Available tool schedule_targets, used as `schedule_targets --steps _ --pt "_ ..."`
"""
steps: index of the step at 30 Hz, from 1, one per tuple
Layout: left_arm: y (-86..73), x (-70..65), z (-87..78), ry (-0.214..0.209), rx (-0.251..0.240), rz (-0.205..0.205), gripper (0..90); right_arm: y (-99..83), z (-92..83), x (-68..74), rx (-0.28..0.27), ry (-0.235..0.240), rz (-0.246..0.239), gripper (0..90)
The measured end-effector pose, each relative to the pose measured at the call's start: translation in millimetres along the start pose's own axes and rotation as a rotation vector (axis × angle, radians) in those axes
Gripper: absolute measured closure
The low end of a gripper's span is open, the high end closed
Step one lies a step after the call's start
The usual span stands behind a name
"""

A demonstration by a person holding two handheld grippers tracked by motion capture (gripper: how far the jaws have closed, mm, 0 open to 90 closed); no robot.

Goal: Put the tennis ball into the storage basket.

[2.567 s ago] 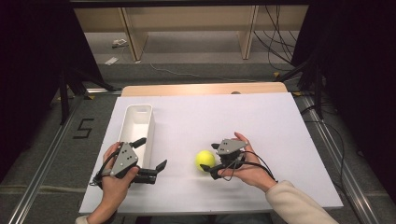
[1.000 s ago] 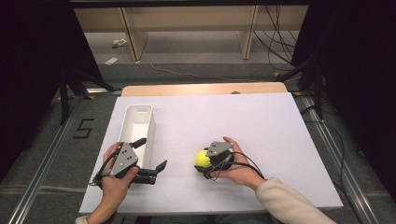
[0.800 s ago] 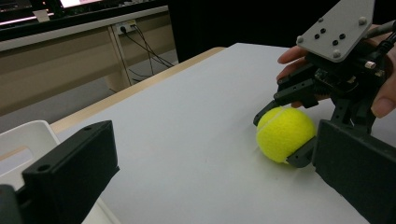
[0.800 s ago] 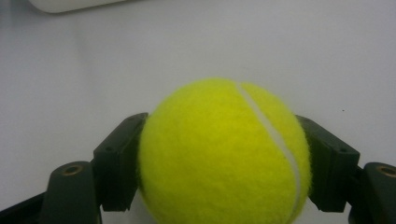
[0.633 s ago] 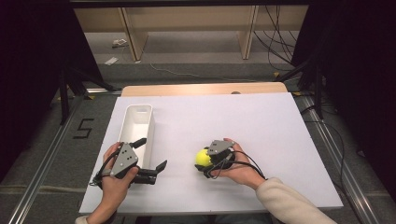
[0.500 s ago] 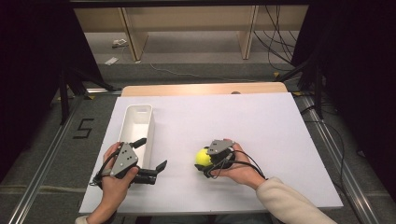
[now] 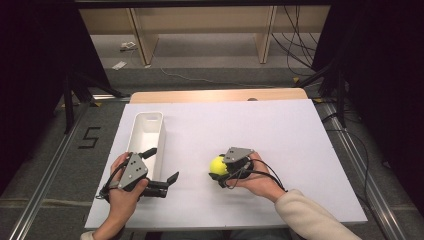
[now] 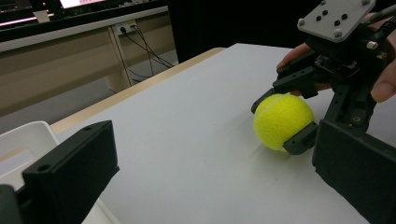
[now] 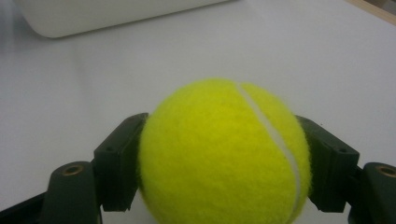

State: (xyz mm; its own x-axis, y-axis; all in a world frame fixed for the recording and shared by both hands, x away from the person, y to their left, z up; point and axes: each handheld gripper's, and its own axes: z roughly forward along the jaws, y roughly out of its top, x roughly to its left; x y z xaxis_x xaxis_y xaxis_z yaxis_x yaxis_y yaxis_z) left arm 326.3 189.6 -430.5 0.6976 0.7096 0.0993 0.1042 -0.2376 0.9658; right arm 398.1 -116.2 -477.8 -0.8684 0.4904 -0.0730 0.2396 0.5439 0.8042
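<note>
A yellow tennis ball (image 7: 217,164) sits low over the white table top (image 7: 280,135), front of centre. My right gripper (image 7: 220,170) is shut on it, one black jaw pressing each side. In the right gripper view the ball (image 9: 224,154) bulges between the two jaws. In the left gripper view the ball (image 8: 282,122) sits in the right gripper (image 8: 285,123), and I cannot tell whether it touches the table. My left gripper (image 7: 161,165) rests at the front left, open, with nothing between its jaws.
A long white bin (image 7: 159,140) lies at the left of the table, just beyond my left gripper; its corner (image 8: 23,140) appears in the left gripper view. A wooden strip (image 7: 215,95) runs along the table's far edge, with floor and cables beyond.
My right gripper has moved left to the ball and now grips it between its jaws. The left gripper and the bin have stayed put.
</note>
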Motion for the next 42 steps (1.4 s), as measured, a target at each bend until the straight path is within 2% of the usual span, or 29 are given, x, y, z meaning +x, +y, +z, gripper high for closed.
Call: schedule_targets --steps 42 --pt "-0.1 0.2 0.0 0.001 -0.001 -0.003 0.0 10.0 -10.4 -7.4 -0.043 -0.032 0.016 26.5"
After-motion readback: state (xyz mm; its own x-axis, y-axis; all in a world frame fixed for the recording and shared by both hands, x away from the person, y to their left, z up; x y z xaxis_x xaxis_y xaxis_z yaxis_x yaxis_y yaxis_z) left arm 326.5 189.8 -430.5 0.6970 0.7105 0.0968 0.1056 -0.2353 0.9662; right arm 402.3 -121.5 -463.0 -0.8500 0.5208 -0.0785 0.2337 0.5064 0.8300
